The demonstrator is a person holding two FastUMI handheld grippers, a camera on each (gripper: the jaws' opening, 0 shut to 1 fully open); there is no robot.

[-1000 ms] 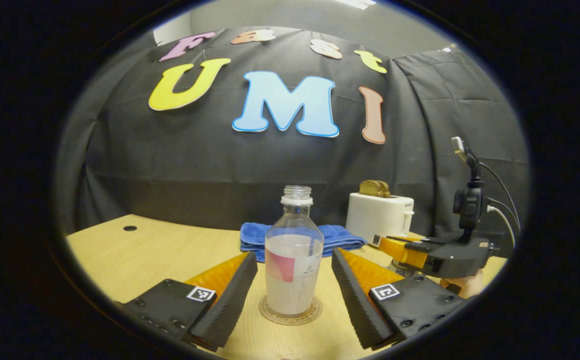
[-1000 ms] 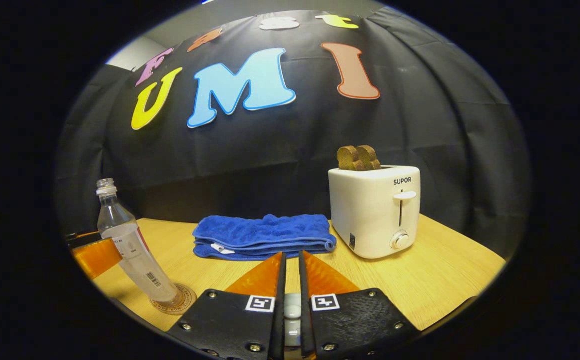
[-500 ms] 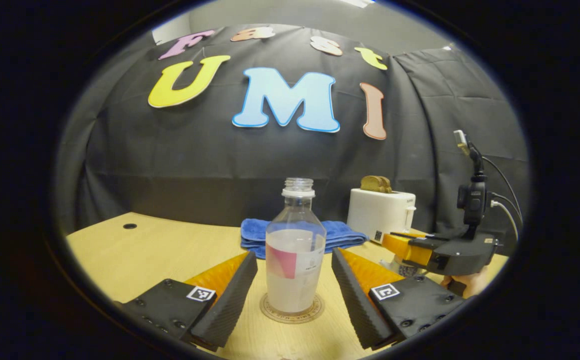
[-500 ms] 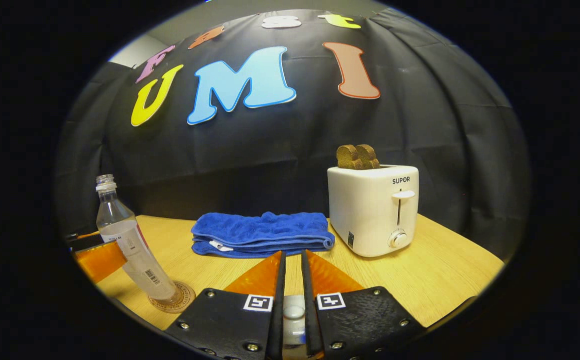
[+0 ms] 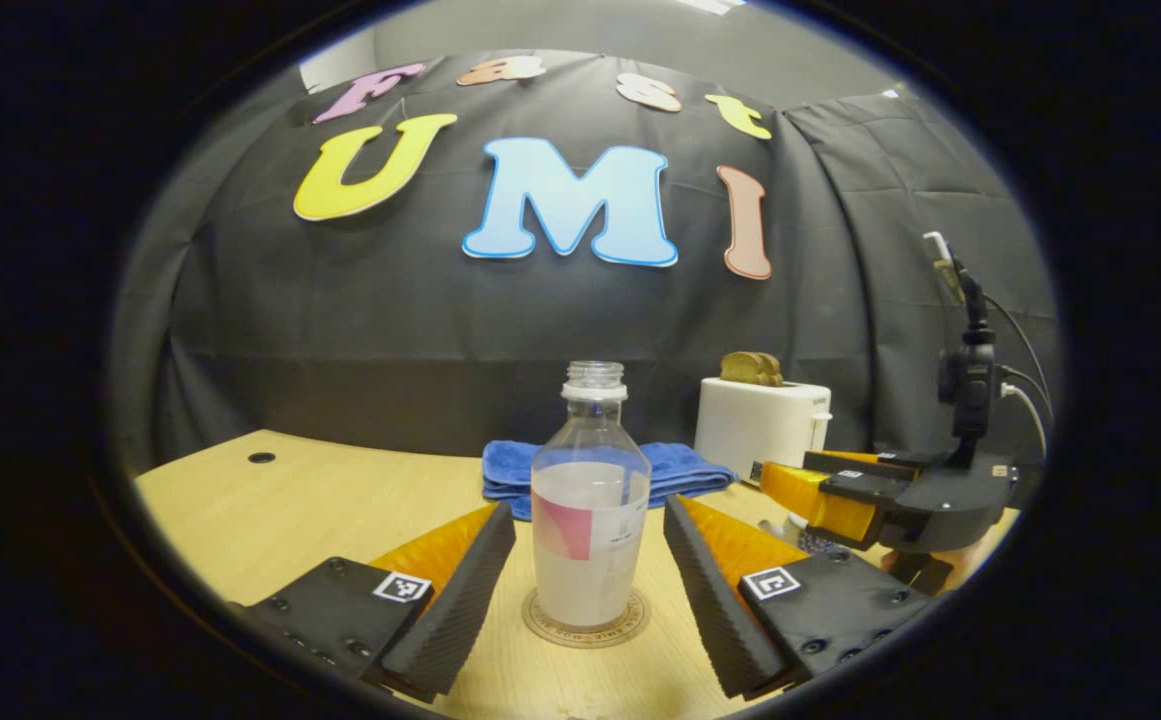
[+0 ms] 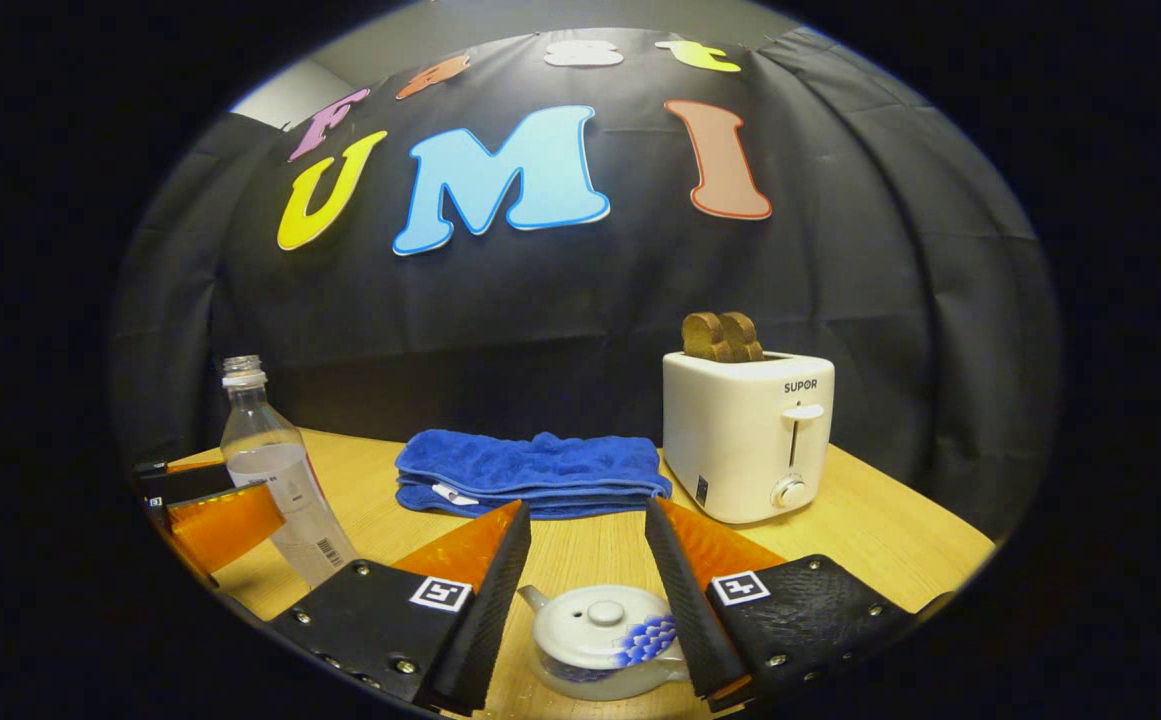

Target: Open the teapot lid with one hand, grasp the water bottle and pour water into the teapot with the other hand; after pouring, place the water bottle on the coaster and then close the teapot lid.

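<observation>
Clear water bottle (image 5: 590, 500) is showing a white label with a pink patch; it is sitting on a tan round coaster (image 5: 586, 617). Teapot (image 6: 600, 640) is showing white with a blue scale pattern. Towel (image 6: 532, 473) is appearing blue, toaster (image 6: 748, 435) white, table (image 6: 870, 530) light wood-grain.

Uncapped clear water bottle (image 5: 590, 520) upright on round coaster (image 5: 585, 618), pale teapot (image 6: 600, 640) with lid (image 6: 604, 612) closed

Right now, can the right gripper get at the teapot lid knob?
Probably yes. The right gripper is open, its jaws straddling the teapot, and the lid knob sits bare between them with nothing over it. The water bottle stands well off to the side.
</observation>
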